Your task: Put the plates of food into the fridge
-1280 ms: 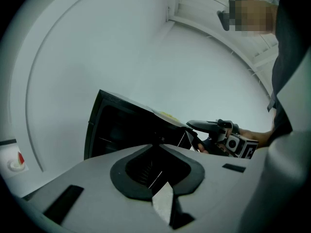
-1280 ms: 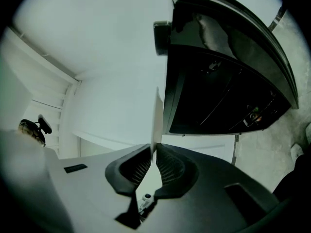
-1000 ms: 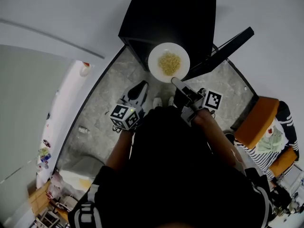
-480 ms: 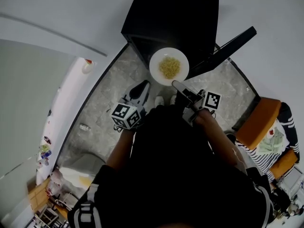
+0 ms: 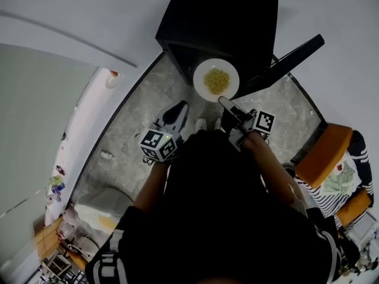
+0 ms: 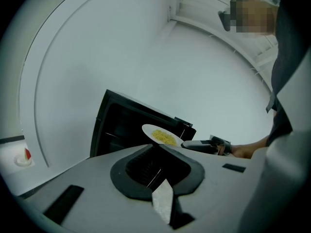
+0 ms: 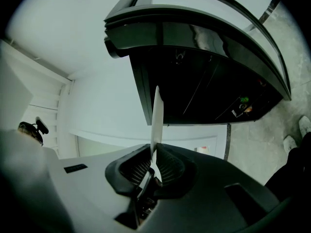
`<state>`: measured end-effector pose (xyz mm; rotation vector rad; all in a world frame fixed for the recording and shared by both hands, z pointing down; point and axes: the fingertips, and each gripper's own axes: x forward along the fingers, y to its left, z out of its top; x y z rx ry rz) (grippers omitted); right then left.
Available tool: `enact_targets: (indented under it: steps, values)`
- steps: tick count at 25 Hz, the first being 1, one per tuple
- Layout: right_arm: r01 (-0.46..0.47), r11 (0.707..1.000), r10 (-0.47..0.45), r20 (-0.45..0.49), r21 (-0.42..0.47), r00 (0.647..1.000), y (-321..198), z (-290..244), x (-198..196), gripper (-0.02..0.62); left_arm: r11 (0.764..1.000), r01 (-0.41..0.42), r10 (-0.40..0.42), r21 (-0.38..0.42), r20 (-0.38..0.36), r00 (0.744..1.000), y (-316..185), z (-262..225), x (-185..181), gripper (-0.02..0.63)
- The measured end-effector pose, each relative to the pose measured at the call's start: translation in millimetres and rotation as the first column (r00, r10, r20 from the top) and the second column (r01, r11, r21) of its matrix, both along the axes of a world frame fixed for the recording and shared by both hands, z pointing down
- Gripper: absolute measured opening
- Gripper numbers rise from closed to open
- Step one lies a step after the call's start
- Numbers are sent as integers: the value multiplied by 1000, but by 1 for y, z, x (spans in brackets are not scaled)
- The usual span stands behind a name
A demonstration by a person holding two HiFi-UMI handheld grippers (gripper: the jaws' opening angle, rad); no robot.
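A white plate (image 5: 216, 80) of yellow food hangs in front of the open black fridge (image 5: 219, 16). My right gripper (image 5: 228, 105) is shut on its near rim. In the right gripper view the plate (image 7: 156, 115) shows edge-on, pinched between the ridged pads (image 7: 166, 165) of the right gripper (image 7: 155, 152), with the dark fridge interior (image 7: 204, 91) just beyond. My left gripper (image 5: 174, 114) hangs lower left of the plate, shut and holding nothing. The left gripper view looks past the left gripper (image 6: 154, 149) to the plate (image 6: 163, 136), the right gripper (image 6: 204, 145) and the fridge (image 6: 126, 125).
The fridge door (image 5: 290, 58) stands open to the right. A white counter (image 5: 89, 117) runs along the left with a small red-topped thing (image 5: 111, 78). A person in a striped top sits on an orange seat (image 5: 323, 152) at the right. Small items (image 7: 243, 103) sit inside the fridge.
The plate and my right gripper have sunk lower before the fridge opening, so the plate looks smaller. The left gripper has stayed where it was.
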<state>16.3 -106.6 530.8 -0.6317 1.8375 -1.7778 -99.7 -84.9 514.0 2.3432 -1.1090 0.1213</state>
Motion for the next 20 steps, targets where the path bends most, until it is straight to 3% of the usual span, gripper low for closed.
enact_targets:
  steps: [20]
  values:
    - [-22,1000,22,-76,0,997,-29,59,8,48,1000,13,-13,-8,6,1000,1,3,-2,37]
